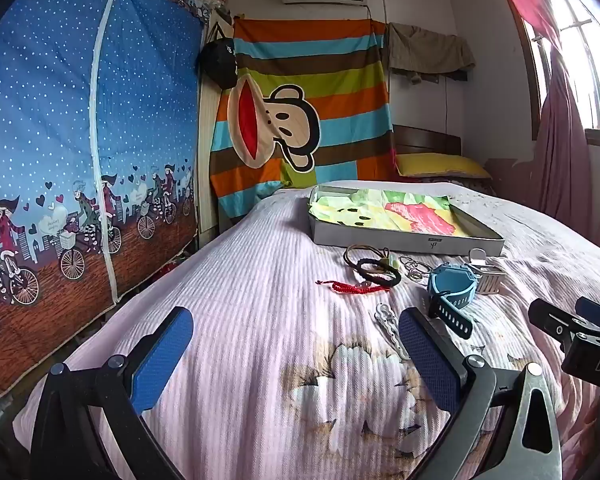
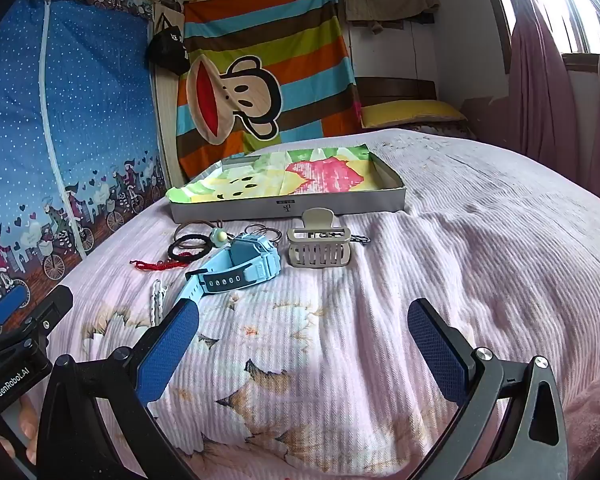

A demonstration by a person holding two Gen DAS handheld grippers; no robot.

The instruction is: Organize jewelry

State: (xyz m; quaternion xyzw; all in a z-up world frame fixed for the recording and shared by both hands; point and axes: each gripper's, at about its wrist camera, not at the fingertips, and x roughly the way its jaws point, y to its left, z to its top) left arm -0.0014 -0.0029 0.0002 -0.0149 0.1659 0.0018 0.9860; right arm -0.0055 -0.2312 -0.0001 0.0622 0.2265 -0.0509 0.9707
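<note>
Jewelry lies loose on the bed in front of a shallow grey box lined with a colourful cloth. There is a blue watch, a beige hair claw, black and brown hair ties, a red cord bracelet, silver rings and a white chain. My left gripper is open, low over the bed, its right finger beside the white chain. My right gripper is open too, near the watch strap.
The bed carries a pink ribbed cover. A blue wardrobe curtain stands along the left. A striped monkey sheet hangs behind, a yellow pillow lies at the head, and a window with red curtains is on the right.
</note>
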